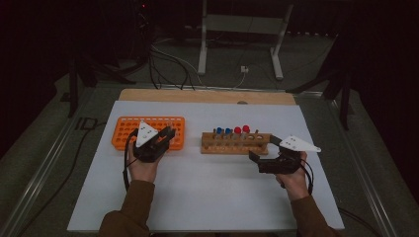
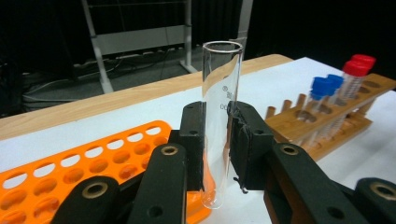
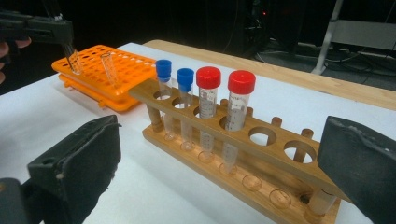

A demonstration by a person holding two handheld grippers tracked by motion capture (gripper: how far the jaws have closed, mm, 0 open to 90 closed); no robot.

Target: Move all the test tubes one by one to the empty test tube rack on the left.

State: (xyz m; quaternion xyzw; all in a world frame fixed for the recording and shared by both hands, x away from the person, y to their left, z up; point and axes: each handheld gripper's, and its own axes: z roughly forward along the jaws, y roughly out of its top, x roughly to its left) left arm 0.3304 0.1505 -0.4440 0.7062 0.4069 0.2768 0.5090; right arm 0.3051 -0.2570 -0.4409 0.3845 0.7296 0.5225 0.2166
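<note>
My left gripper (image 2: 217,140) is shut on a clear, uncapped glass tube (image 2: 220,88), held upright over the near edge of the orange rack (image 2: 70,172). From above, the left gripper (image 1: 168,133) hovers over the right part of that orange rack (image 1: 126,132). My right gripper (image 1: 263,148) stands open at the right end of the wooden rack (image 1: 234,143), nothing between its jaws. The wooden rack (image 3: 233,135) holds two blue-capped tubes (image 3: 163,70) and two red-capped tubes (image 3: 208,77). A second clear tube (image 3: 109,67) stands in the orange rack (image 3: 126,70).
Both racks stand on a white board (image 1: 207,197) on a wooden tabletop (image 1: 207,96). The wooden rack has empty holes (image 3: 264,136) at its right end. Cables and a metal frame (image 1: 242,29) lie on the floor beyond the table.
</note>
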